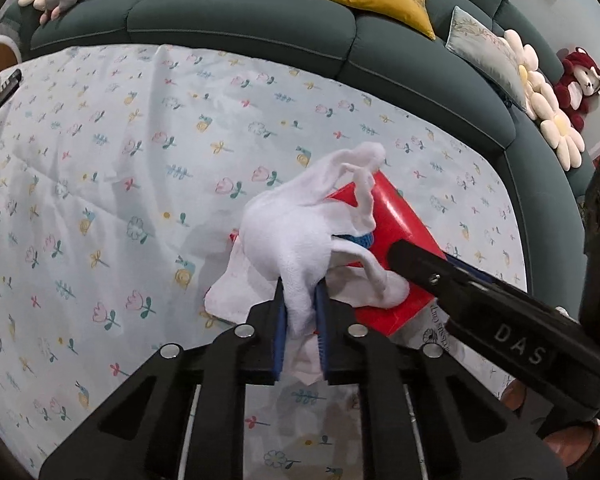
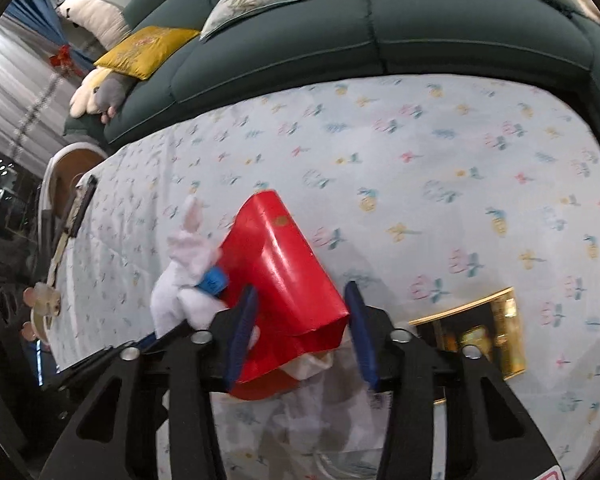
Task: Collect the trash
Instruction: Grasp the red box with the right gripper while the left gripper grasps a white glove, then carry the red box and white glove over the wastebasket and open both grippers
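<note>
- While the left gripper (image 1: 300,320) is clamped on a crumpled white tissue (image 1: 296,232), its two blue pads pressing the paper from both sides, the tissue hangs just above a table under a flowered cloth (image 1: 100,160).
- The tissue touches a red pack (image 1: 400,224), which looks like a soft tissue pack; more white paper lies under and beside it.
- The right gripper (image 2: 300,320) has its fingers spread wide around the red pack. The left pad touches or nearly touches the pack's side; the right pad stands clear of it, so it grips nothing.
- The step in hand seems to be pulling the used tissue away from the pack, with the right gripper placed to steady the pack.
- The next move probably calls for lifting the tissue clear and carrying it to a bin. No bin is in view.
- Count: two grippers, one red pack, one held tissue, plus loose white paper that cannot be counted.
- Also visible: one gold box (image 2: 480,328) at the right, one dark green sofa (image 1: 240,24) behind the table.
</note>
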Demonstrator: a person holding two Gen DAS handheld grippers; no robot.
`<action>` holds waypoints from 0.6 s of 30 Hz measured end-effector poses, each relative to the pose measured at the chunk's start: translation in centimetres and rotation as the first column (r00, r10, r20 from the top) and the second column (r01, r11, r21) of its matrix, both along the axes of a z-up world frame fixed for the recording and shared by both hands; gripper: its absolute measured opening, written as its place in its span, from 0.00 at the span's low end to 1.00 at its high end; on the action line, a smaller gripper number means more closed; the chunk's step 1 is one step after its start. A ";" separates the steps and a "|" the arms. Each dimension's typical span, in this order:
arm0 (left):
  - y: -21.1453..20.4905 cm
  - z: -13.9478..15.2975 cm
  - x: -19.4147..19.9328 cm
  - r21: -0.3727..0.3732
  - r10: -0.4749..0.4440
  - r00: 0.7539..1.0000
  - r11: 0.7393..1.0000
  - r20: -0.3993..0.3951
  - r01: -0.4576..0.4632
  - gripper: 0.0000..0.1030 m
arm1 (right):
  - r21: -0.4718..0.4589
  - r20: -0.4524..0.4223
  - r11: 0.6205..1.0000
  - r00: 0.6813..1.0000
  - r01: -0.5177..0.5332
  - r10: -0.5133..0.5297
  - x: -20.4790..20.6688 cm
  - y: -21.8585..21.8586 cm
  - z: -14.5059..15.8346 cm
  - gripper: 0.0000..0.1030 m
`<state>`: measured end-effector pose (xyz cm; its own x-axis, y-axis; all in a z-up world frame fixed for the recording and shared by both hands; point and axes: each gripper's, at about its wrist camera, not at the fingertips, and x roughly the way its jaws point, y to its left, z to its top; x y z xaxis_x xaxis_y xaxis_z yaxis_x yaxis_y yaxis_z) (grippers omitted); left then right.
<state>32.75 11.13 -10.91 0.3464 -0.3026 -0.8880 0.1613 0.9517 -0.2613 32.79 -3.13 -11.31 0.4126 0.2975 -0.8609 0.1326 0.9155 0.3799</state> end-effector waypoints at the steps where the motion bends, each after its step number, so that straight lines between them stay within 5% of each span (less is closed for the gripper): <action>1: 0.1 0.0 -0.1 0.002 0.002 1.000 1.000 0.002 -0.002 0.10 | 0.002 0.004 1.000 1.000 -0.005 0.005 -0.1 0.2 0.0 0.33; 10: 0.1 1.5 -3.2 -0.015 0.010 1.000 1.000 0.009 -0.010 0.08 | -0.002 0.038 1.000 0.999 0.023 -0.023 -3.4 -0.5 2.3 0.14; 18: -3.0 4.2 -8.8 -0.018 -0.048 0.998 0.999 0.035 0.049 0.08 | -0.035 0.083 0.996 0.993 0.086 -0.083 -10.2 -3.6 5.8 0.12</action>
